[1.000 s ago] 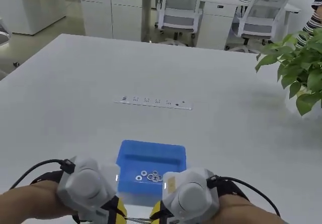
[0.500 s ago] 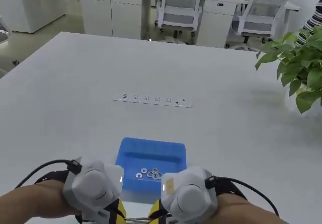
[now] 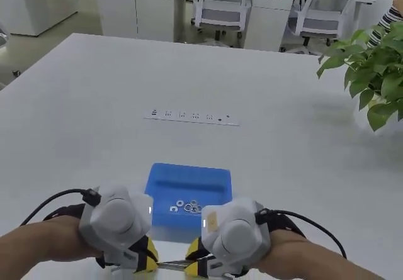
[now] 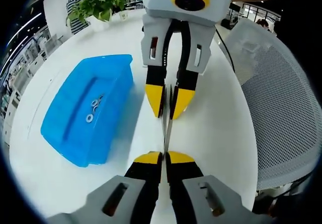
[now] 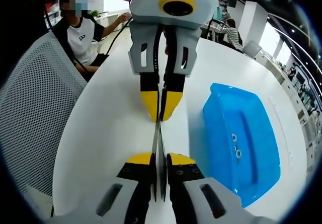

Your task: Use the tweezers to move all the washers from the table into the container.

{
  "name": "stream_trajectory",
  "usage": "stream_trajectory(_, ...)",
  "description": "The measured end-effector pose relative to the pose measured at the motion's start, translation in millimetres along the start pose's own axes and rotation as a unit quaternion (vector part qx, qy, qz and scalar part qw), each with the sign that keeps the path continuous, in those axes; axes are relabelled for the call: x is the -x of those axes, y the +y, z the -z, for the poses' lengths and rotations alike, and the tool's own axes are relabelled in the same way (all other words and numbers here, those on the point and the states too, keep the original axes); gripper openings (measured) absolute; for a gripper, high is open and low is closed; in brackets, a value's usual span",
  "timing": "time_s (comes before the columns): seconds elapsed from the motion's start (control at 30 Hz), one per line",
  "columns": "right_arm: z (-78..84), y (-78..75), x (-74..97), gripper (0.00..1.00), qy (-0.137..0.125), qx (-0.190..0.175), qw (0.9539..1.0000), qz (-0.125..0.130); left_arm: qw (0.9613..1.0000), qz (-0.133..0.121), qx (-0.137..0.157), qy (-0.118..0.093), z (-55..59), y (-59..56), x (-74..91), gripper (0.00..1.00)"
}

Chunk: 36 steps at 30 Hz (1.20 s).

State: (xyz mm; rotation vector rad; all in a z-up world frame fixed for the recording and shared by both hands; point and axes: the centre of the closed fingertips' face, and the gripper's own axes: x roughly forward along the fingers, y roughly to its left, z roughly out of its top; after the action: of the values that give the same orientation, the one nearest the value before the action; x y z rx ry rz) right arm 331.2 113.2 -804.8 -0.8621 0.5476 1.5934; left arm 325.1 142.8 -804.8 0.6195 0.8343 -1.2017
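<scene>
L gripper (image 4: pixel 163 157) & R gripper (image 5: pixel 160 158) jaws both pinched on tweezers (image 5: pixel 156 133) near side of container (image 4: pixel 65 138); washers (image 4: pixel 93 108) inside, so prob. wrap-up, next: set tweezers down.

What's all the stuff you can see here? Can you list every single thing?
table: one, white, under everything
container: one, blue, on the table just past the grippers
washers: a handful, silver, inside the container; too small to count exactly
tweezers: one pair, silver, stretched between the two grippers
socket strip: one, white, set in the middle of the table
plant: one, green, at the table's right side
chairs: two, white and grey, beyond the far edge of the table
cabinets: a row, white, at the back
left gripper: one, grey with yellow tips, shut on one end of the tweezers
right gripper: one, same colours, shut on the other end
forearms: two, at the bottom of the head view
</scene>
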Motion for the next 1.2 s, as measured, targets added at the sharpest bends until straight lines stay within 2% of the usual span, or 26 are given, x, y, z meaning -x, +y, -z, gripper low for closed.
stream_trajectory(0.13, 0.4, -5.1, 1.6, 0.24, -0.003, -0.010, 0.9997, 0.020, 1.0000, -0.001, 0.005, -0.002, 0.2, -2.2, 0.3, 0.11)
stream_trajectory(0.23, 1.8, -7.2, 6.0, 0.28, -0.003, -0.006, 0.9993, 0.038, 1.0000, -0.005, 0.003, -0.003, 0.7, -5.2, 1.3, 0.16)
stream_trajectory(0.3, -2.6, -8.9, 11.6, 0.30, -0.022, -0.025, 0.9980, 0.053, 0.9999, -0.012, 0.005, -0.005, 1.9, -5.3, 2.2, 0.22)
stream_trajectory(0.4, -5.1, -11.5, 23.1, 0.33, -0.034, -0.036, 0.9961, 0.073, 0.9995, -0.030, 0.010, -0.010, 4.1, -3.0, 5.8, 0.26)
stream_trajectory(0.47, -5.3, -13.2, 29.8, 0.34, -0.039, -0.045, 0.9947, 0.084, 0.9987, -0.041, 0.023, -0.021, 3.4, -2.4, 10.8, 0.29)
stream_trajectory(0.63, -2.4, -20.8, 54.2, 0.42, -0.057, -0.084, 0.9873, 0.122, 0.9943, -0.072, 0.055, -0.055, 0.3, 0.4, 26.2, 0.42)
stream_trajectory(0.73, 0.2, -24.5, 65.4, 0.46, -0.065, -0.105, 0.9824, 0.140, 0.9886, -0.095, 0.082, -0.084, -3.7, 2.9, 37.5, 0.50)
stream_trajectory(0.83, 2.8, -29.5, 80.7, 0.53, -0.079, -0.125, 0.9752, 0.165, 0.9846, -0.108, 0.094, -0.100, -5.2, 4.1, 46.6, 0.58)
stream_trajectory(0.9, 5.2, -32.3, 89.5, 0.58, -0.090, -0.145, 0.9689, 0.180, 0.9779, -0.125, 0.114, -0.123, -9.1, 5.9, 55.9, 0.63)
stream_trajectory(0.93, 6.5, -32.2, 92.4, 0.61, -0.093, -0.149, 0.9676, 0.182, 0.9746, -0.132, 0.120, -0.135, -11.6, 6.8, 60.5, 0.66)
stream_trajectory(1.0, 10.1, -32.2, 98.7, 0.66, -0.098, -0.158, 0.9640, 0.190, 0.9709, -0.138, 0.127, -0.149, -14.5, 7.4, 65.2, 0.71)
stream_trajectory(1.17, 14.5, -29.1, 111.7, 0.78, -0.113, -0.172, 0.9576, 0.202, 0.9547, -0.164, 0.145, -0.201, -28.7, 10.6, 84.6, 0.81)
stream_trajectory(1.2, 15.3, -28.5, 114.8, 0.80, -0.117, -0.177, 0.9558, 0.204, 0.9535, -0.167, 0.144, -0.206, -30.5, 10.5, 86.7, 0.82)
